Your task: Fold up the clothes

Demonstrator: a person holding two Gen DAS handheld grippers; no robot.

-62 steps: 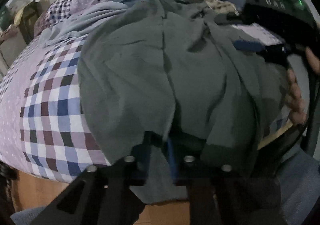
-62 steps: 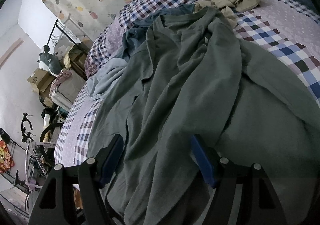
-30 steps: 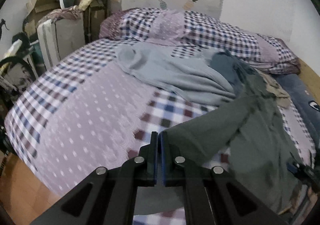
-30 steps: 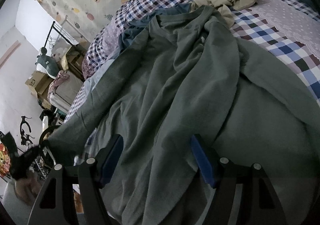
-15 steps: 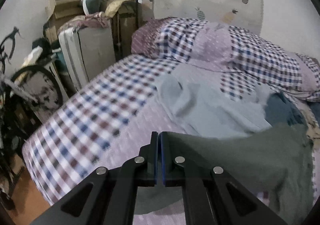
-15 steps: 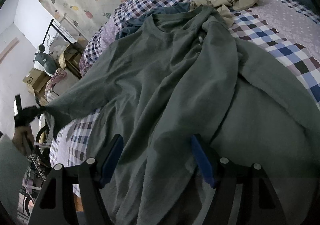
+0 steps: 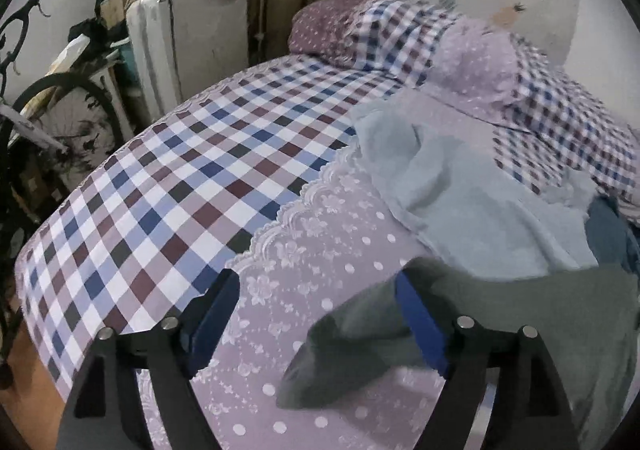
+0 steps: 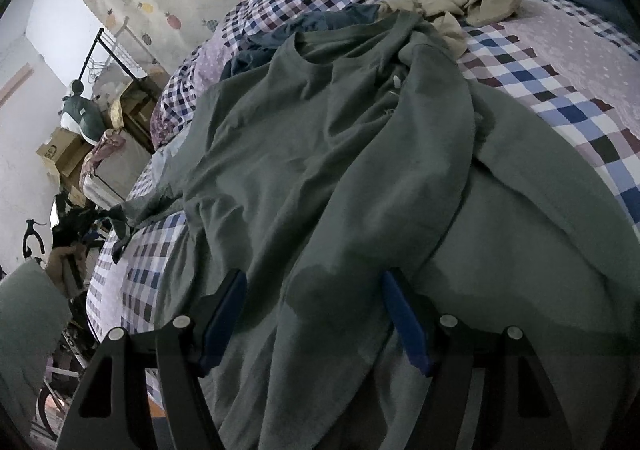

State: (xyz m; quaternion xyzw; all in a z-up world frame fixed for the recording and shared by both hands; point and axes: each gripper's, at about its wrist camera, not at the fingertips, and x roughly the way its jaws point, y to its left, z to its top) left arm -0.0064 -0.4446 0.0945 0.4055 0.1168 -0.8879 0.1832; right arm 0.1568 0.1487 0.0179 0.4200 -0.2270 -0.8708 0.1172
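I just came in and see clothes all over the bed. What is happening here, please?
A person with tongs in each hand is laying out a green shirt on the bed to fold it. The left tongs are open beside its sleeve, which lies flat on the bedspread. The right tongs are open over the shirt's lower part, gripping nothing. No fold is made yet.

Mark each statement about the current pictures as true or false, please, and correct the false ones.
1. The left gripper is closed on the green shirt. False: its jaws stand open, the sleeve end lying beside one finger.
2. The right gripper is open above the green shirt. True.
3. A light blue garment lies on the bed. True.
4. The beige garment lies folded. False: it is crumpled.
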